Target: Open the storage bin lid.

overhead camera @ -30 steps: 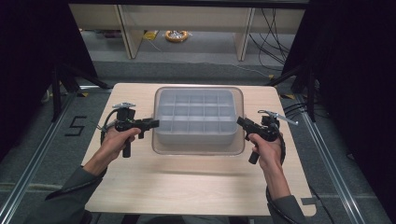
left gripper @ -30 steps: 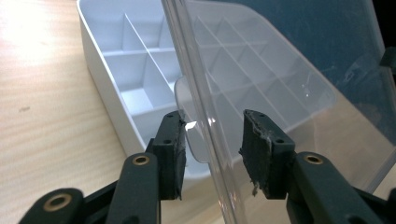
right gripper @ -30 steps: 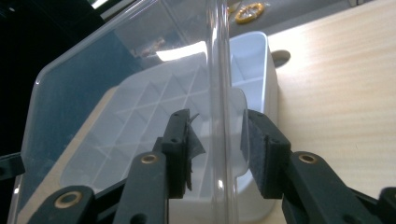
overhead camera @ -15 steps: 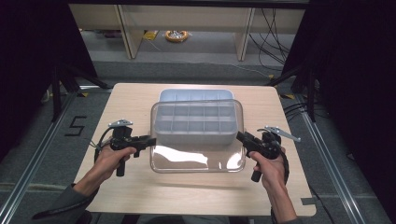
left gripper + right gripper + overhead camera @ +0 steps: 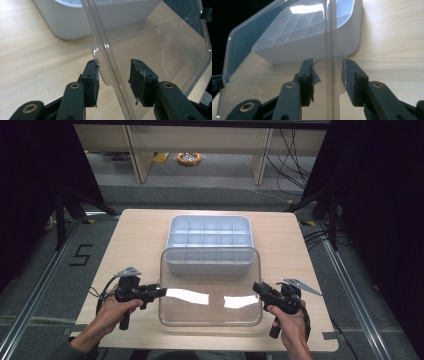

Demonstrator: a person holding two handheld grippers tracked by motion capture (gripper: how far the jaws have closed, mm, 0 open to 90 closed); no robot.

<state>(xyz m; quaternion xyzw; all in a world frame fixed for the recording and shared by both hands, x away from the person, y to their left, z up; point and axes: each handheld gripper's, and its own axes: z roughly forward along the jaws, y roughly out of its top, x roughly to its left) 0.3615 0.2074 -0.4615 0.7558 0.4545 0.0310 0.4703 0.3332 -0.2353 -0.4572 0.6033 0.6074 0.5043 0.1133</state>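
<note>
**Clear lid down in front of the tray, grip easing off**

Clear lid (image 5: 210, 290): light, thin, stiff plastic, slick and glary; best taken by its side rims. It sits on the near surface (image 5: 135, 235), far edge overlapping the grey tray (image 5: 170, 240). Left gripper (image 5: 161, 292) and right gripper (image 5: 256, 287): jaws just opening, slightly apart, straddling the rim, gaps showing at the pads.

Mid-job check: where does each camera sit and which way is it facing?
High view: above the near side, looking down on the table; forearms, left gripper, right gripper.
Left gripper view: on that gripper, jaws astride the clear lid.
Right gripper view: same, opposite edge.
Shared: lid, white compartment tray.
</note>
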